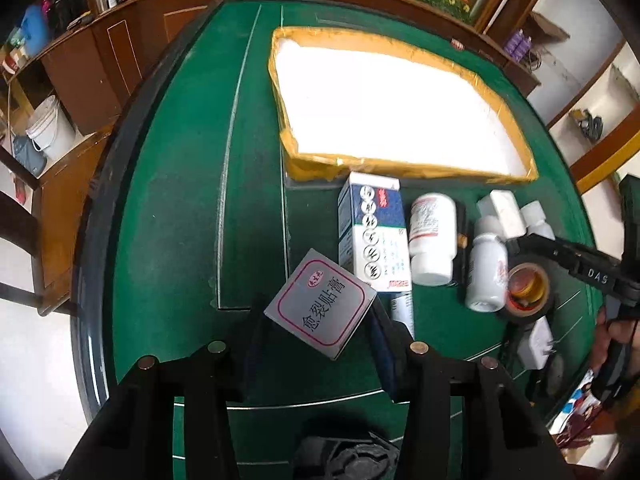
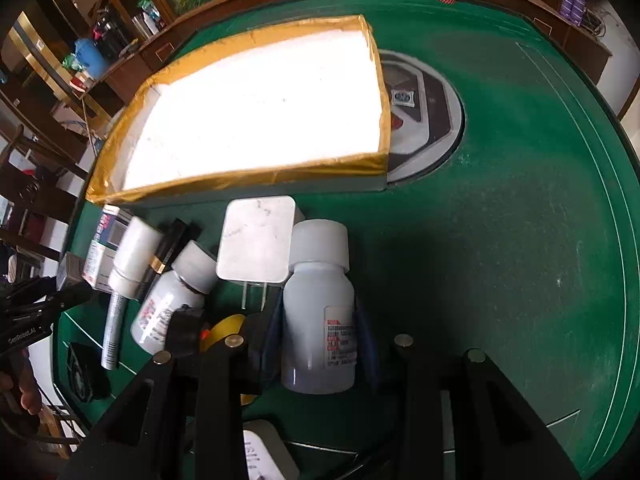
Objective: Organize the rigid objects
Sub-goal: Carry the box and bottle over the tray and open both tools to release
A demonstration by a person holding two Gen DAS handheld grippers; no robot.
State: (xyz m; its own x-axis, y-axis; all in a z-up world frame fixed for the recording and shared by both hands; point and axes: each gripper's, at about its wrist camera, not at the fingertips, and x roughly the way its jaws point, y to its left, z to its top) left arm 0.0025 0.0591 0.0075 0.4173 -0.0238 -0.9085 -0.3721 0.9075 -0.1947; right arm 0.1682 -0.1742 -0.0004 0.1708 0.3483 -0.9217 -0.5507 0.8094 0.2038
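Between my left fingers, left wrist view: the grey plaster box sits tilted, corner-on, one corner toward 12 o'clock. My left gripper has the blue pad of the 3 o'clock finger against the box's right edge; the 9 o'clock finger is blurred, so I cannot tell whether it presses. Jaws at a middling gap, box between them, grip unconfirmed. The yellow-taped tray lies at 12 to 1 o'clock, well beyond the box and apparently bare inside. Between box and tray, at 1 o'clock, stands the blue-and-white carton, long axis running toward the tray; a white bottle lies just beside it at 2 o'clock. My judgement: the left hand's route to the tray passes over that carton.

Right wrist view: my right gripper is closed narrow on the pale bottle, pads on both flanks, cap pointing to 12 o'clock, long axis in line with my fingers. The tray's near wall sits at 11 to 12 o'clock. A white charger lies between bottle and tray, touching the cap at 11 o'clock. Second capped bottle at 9 o'clock. The right hand looks the nearer to the tray, and the charger must be cleared.
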